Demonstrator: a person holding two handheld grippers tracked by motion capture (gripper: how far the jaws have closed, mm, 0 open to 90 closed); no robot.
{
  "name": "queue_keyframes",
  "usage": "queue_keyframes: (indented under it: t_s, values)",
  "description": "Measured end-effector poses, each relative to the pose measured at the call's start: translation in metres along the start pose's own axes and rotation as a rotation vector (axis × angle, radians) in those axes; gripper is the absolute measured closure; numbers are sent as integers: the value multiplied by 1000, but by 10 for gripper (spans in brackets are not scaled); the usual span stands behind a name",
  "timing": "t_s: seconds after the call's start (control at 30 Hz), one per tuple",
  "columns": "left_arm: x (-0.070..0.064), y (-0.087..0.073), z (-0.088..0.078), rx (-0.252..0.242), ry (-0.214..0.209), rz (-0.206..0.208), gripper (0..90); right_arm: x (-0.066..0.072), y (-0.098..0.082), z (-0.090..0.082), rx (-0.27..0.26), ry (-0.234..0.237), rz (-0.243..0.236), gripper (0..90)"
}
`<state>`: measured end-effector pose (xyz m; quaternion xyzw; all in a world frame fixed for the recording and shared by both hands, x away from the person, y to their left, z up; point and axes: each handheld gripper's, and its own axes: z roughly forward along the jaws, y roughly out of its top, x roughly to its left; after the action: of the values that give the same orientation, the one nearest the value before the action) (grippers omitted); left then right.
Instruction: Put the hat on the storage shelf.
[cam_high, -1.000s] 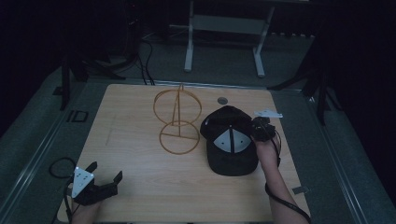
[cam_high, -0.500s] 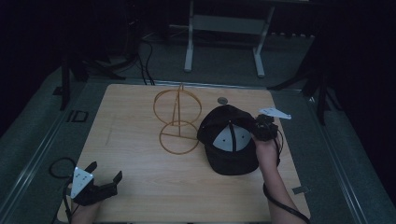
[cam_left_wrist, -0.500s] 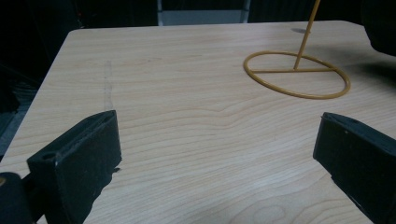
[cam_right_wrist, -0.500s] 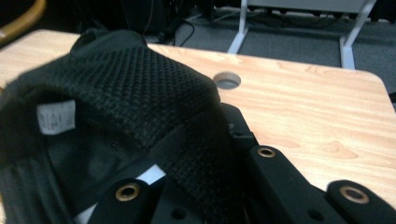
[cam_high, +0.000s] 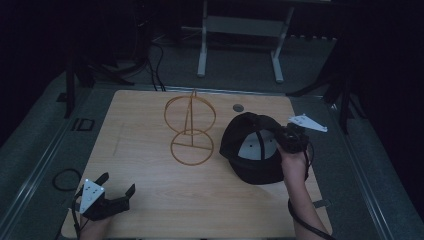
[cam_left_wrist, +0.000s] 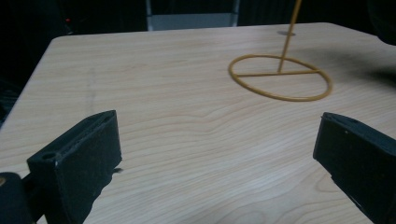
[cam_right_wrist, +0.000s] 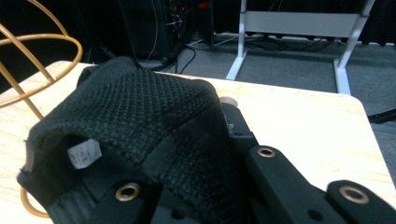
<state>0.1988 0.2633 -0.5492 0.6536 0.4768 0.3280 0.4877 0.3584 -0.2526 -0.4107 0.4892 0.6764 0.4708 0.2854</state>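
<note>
Lifting step in hand, by the look of it. Right gripper (cam_high: 285, 137) clenched on the black cap (cam_high: 252, 155), jaws pinching the woven fabric at the cap's rim, seen close up in the right gripper view (cam_right_wrist: 140, 135) with a small white label tucked inside. Cap sitting at about three o'clock on the counter (cam_high: 150, 200), its gripped edge raised, its near edge apparently touching the wood or barely clear of it; hard to tell which. Just beside it, toward nine o'clock, the yellow wire stand (cam_high: 191, 131): a flat ring base on the wood, an upright post, a hoop on top.

Left gripper (cam_high: 107, 200) parked down at seven o'clock, jaws released and spread wide, nothing between them, bare wood ahead and the stand's base ring (cam_left_wrist: 280, 77) off at one o'clock in its own view.

Next move, at a guess: carrying the cap across toward the stand and lowering the crown over the top hoop. Calls for a firm pinch on soft fabric, enough height to clear the hoop, and care not to knock the light frame over.
</note>
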Motion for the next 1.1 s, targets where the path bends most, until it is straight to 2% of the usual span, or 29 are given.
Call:
queue_keyframes:
  t_s: [0.33,0.67,0.73,0.77,1.1]
  values:
    - [-25,9,10,12,-92,41,14,2,7,-25,-52,25,1,894]
    - [-52,26,22,20,-199,49,42,5,4,-41,-79,46,7,894]
    - [-54,27,24,21,-206,53,42,5,3,-42,-80,51,9,893]
    - [-61,31,29,31,-234,58,42,5,2,-43,-81,51,11,894]
    - [-84,46,51,57,-316,69,52,8,-1,-59,-115,79,16,893]
